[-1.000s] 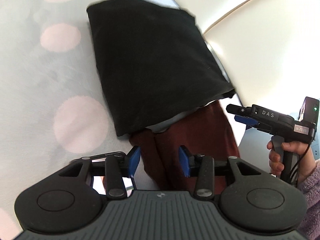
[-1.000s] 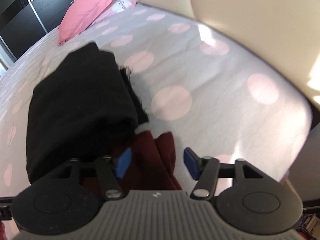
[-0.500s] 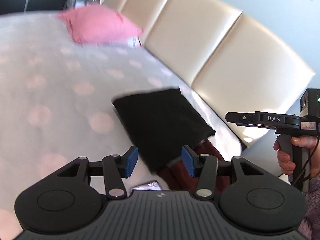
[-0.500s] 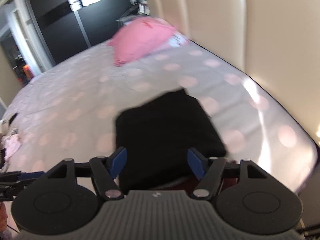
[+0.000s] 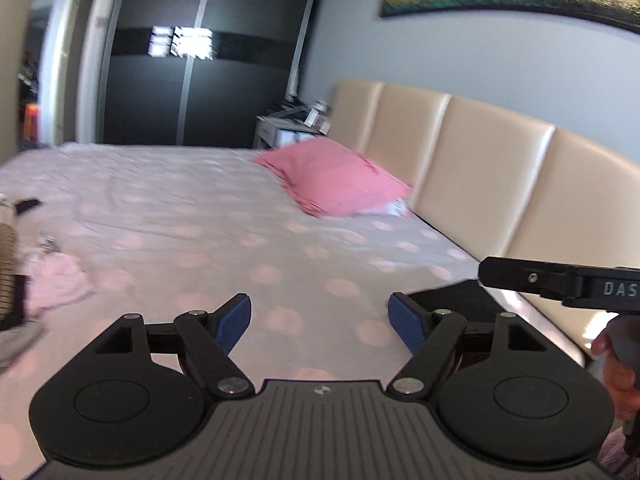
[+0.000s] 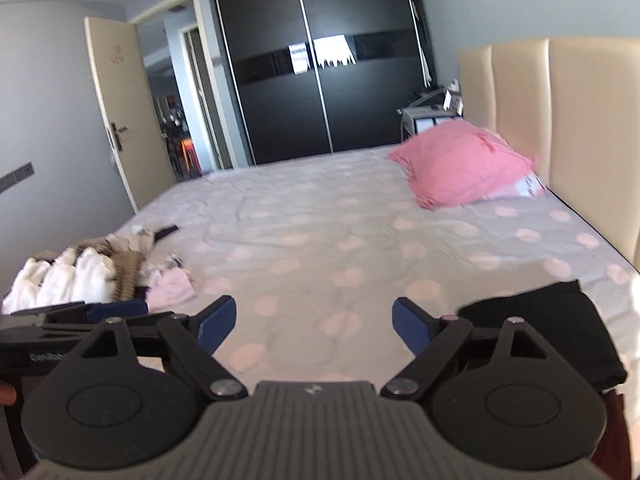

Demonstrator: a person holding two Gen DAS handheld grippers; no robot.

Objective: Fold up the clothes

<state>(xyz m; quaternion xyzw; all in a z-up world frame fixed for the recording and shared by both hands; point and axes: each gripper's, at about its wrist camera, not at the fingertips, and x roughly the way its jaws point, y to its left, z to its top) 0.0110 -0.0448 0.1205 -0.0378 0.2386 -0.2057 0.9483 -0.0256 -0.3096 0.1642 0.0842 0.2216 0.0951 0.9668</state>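
A folded black garment (image 6: 560, 316) lies on the bed's near right corner, and a strip of a maroon one (image 6: 614, 412) shows under it. In the left wrist view the black garment (image 5: 460, 300) peeks out behind the right finger. An unfolded pile of clothes (image 6: 80, 272) lies at the bed's left edge, with a pink piece (image 5: 56, 276) beside it. My left gripper (image 5: 320, 322) and my right gripper (image 6: 314, 322) hang above the bed, jaws opening wide, nothing between them. Each shows side-on in the other's view: right gripper (image 5: 492, 276), left gripper (image 6: 120, 310).
The bed (image 6: 320, 232) has a pale sheet with pink dots. A pink pillow (image 6: 460, 168) leans on the cream headboard (image 5: 500, 168). Behind stand a dark sliding wardrobe (image 6: 320, 80), a bedside table (image 6: 428, 116) and an open door (image 6: 116, 120).
Both grippers rose and tilted up away from the black and maroon garments. Their jaws spread wider. The views now take in the whole bed and room.
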